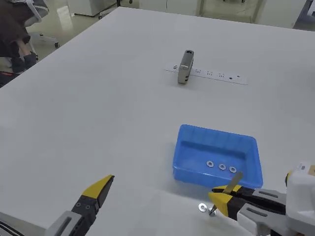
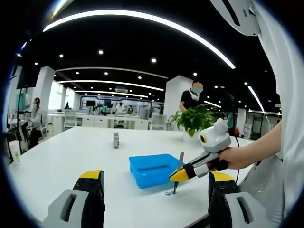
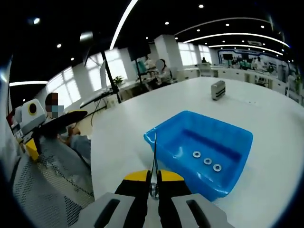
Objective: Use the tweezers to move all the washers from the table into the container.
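Right gripper (image 3: 153, 176): jaws pressed together on the tweezers (image 3: 155, 151), which run straight out between them, tips pointing down at the table (image 1: 98, 113).
Left gripper (image 2: 155, 175): jaws spread wide, nothing between them. It sits over the near-left part of the table, well apart from the right one.
Loose washer (image 1: 203, 207): flat on the table, just beside the tweezer tips (touching or not, can't tell). It's near the front wall of the container (image 1: 189, 147), outside it.
Container: blue open tray, flat on the table, just beyond the right gripper.
Three washers (image 1: 222, 167): short row on the container floor, close together, toward the front-right.
Further back, well apart from the container: a grey block (image 1: 185, 66) stands upright at one end of a thin white strip (image 1: 221, 75) with small dark marks.
Beyond the table, in the left gripper view: a potted plant (image 2: 194, 118) and a person (image 2: 192, 97) standing behind it.
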`<control>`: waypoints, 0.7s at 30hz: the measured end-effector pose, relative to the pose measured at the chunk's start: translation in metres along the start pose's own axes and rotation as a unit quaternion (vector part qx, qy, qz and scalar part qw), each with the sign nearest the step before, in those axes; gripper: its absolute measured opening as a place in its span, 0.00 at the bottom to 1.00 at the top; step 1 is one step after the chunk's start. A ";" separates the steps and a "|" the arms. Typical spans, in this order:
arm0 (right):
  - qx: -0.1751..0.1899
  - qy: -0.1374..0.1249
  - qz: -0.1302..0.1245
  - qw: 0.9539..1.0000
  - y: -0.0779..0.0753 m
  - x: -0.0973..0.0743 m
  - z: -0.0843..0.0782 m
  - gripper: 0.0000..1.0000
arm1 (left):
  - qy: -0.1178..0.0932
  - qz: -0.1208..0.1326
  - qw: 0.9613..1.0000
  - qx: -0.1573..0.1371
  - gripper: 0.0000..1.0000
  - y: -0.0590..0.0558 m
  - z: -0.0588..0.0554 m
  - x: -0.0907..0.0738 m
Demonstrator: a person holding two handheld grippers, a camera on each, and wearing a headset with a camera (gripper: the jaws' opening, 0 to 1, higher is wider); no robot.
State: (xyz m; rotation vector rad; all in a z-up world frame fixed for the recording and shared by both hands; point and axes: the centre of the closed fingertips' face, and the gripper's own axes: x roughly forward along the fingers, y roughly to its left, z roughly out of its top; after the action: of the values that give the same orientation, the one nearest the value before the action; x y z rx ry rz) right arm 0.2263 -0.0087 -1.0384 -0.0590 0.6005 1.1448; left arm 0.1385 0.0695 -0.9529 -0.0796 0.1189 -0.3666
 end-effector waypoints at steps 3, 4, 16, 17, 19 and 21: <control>0.012 -0.007 -0.004 1.000 -0.004 -0.004 0.002 0.02 | 0.000 0.000 1.000 0.000 0.92 0.000 0.000 0.000; 0.020 -0.011 -0.003 1.000 -0.004 -0.005 0.004 0.02 | 0.000 0.000 1.000 0.000 0.92 0.000 0.000 0.000; 0.039 -0.049 0.011 0.998 0.003 -0.012 0.031 0.02 | 0.000 0.000 1.000 0.000 0.92 0.000 0.000 0.000; 0.038 -0.051 0.011 0.998 0.003 -0.013 0.033 0.02 | 0.000 0.000 1.000 0.000 0.92 0.000 0.000 0.000; 0.037 -0.054 0.012 0.998 0.003 -0.014 0.036 0.02 | 0.000 0.000 1.000 0.000 0.92 0.000 0.000 -0.001; 0.036 -0.058 0.012 0.998 0.004 -0.015 0.040 0.02 | 0.000 0.000 1.000 0.000 0.92 0.000 0.000 -0.001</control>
State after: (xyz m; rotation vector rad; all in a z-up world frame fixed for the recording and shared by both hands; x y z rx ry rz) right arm 0.2357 -0.0058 -0.9968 0.0764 0.5404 1.1411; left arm 0.1378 0.0702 -0.9532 -0.0796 0.1197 -0.3669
